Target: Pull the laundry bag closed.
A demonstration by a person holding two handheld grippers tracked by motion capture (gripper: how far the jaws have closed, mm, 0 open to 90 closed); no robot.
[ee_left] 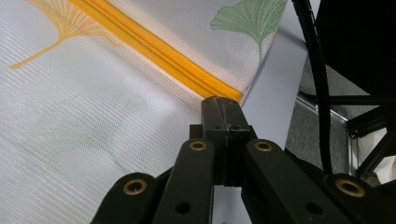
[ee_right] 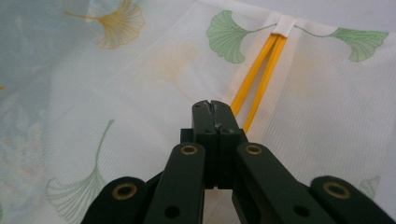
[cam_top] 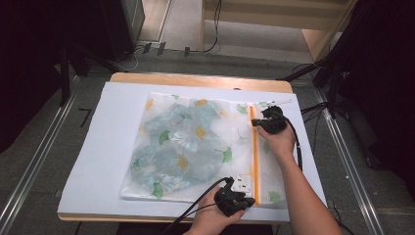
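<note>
Nearest the high view's lens, we see the left hand-held gripper (cam_top: 243, 199) at the near edge of the table (cam_top: 195, 78), held by the person's left hand (cam_top: 214, 219). Its tips rest on the near end of the mesh zipper bag (cam_top: 195, 147), at the foot of the orange zipper (cam_top: 255, 161). The bag lies flat on a white sheet (cam_top: 107, 147) covering the table; it is printed with green and yellow ginkgo leaves, and bluish fabric shows through the mesh on its left part. The right hand-held gripper (cam_top: 259, 120), held by the person's right hand (cam_top: 280, 139), sits at the far end of the zipper line, well apart from the left one.

Left gripper view: we see the left hand-held gripper (ee_left: 223, 103) with its jaws pressed together, no gap between them, at the end of the orange zipper (ee_left: 154, 46) near the bag's edge. We cannot tell whether mesh is pinched between the tips.

Right gripper view: we see the right hand-held gripper (ee_right: 212, 106) with jaws likewise closed flush, positioned on the zipper (ee_right: 261, 70). Beyond the tips, the two orange zipper tapes stand slightly parted and converge at a white tab (ee_right: 285, 24) on the bag's hem. Whether the zipper pull is held is hidden by the jaws.
</note>
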